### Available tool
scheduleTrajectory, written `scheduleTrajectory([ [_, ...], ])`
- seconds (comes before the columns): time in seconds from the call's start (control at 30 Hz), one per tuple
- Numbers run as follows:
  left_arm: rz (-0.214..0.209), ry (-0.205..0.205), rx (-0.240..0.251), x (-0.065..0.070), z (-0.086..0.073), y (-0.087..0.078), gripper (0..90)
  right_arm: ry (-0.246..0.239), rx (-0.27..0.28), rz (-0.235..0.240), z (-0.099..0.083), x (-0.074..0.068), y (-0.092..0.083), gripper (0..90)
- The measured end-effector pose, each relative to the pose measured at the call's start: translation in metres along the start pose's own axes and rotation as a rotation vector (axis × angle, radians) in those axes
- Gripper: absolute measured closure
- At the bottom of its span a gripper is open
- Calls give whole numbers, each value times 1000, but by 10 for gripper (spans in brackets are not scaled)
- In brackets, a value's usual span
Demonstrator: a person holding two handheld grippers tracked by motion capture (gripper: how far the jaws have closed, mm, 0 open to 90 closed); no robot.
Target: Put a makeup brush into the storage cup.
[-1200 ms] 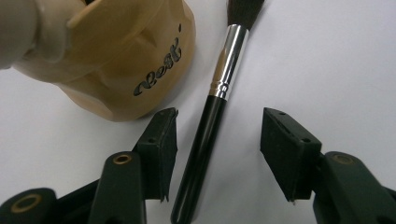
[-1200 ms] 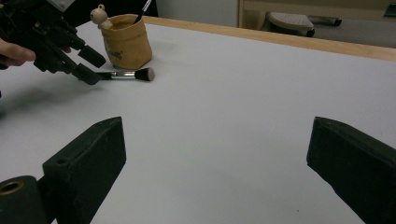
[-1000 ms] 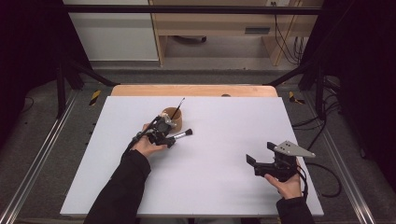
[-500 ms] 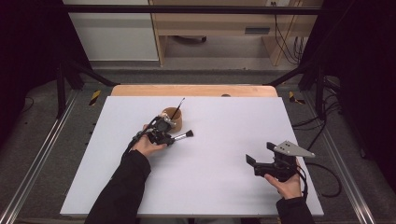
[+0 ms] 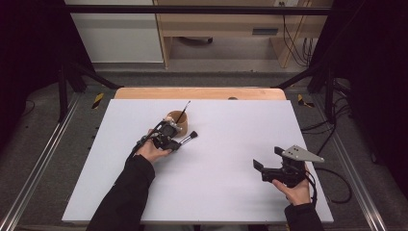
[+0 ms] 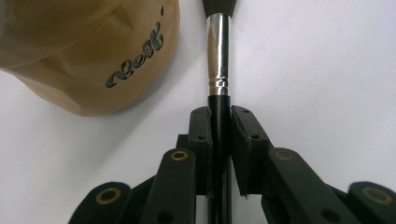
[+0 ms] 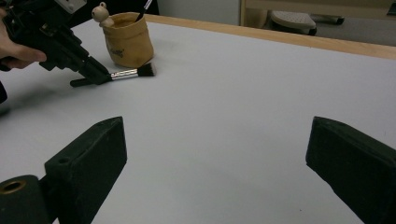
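White rectangular tabletop [image 5: 221, 183] with a bare wooden strip along its far edge, set in a dim room; nearest the person, right gripper [image 5: 268, 163] held in the right hand [image 5: 294, 188] near the right front corner, its jaws spread wide with nothing between them; farther in, left of centre, left gripper [image 5: 179, 139] in the left hand [image 5: 151, 151], its jaws having just been closing, now clamped on the black handle of a black-bristled makeup brush with a silver ferrule [image 6: 218, 56], which lies on the tabletop; just beside it, a tan soft pouch-shaped holder [image 5: 177, 122] holding a thin dark brush [image 5: 183, 110] upright, tilted; beyond, grey floor.
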State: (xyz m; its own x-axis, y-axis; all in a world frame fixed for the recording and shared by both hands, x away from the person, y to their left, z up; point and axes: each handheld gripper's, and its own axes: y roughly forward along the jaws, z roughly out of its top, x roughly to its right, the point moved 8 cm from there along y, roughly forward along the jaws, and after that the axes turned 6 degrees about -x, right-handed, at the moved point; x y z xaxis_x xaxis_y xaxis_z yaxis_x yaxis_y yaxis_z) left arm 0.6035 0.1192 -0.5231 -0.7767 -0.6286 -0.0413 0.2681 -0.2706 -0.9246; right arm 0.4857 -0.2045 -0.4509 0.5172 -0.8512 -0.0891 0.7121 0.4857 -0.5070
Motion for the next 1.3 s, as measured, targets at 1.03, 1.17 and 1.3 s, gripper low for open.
scheduleTrajectory([
  [1.03, -35, -23, -95, 4, 17, 5, 782, 2, 1, 9, 1, -2, 0, 63],
  [1.17, -34, -25, -95, 5, 17, 5, 783, 1, 4, 11, 2, -2, -1, 66],
  [1.3, -41, -15, -83, 5, 17, 4, 789, -1, 4, 10, 2, -1, -1, 68],
])
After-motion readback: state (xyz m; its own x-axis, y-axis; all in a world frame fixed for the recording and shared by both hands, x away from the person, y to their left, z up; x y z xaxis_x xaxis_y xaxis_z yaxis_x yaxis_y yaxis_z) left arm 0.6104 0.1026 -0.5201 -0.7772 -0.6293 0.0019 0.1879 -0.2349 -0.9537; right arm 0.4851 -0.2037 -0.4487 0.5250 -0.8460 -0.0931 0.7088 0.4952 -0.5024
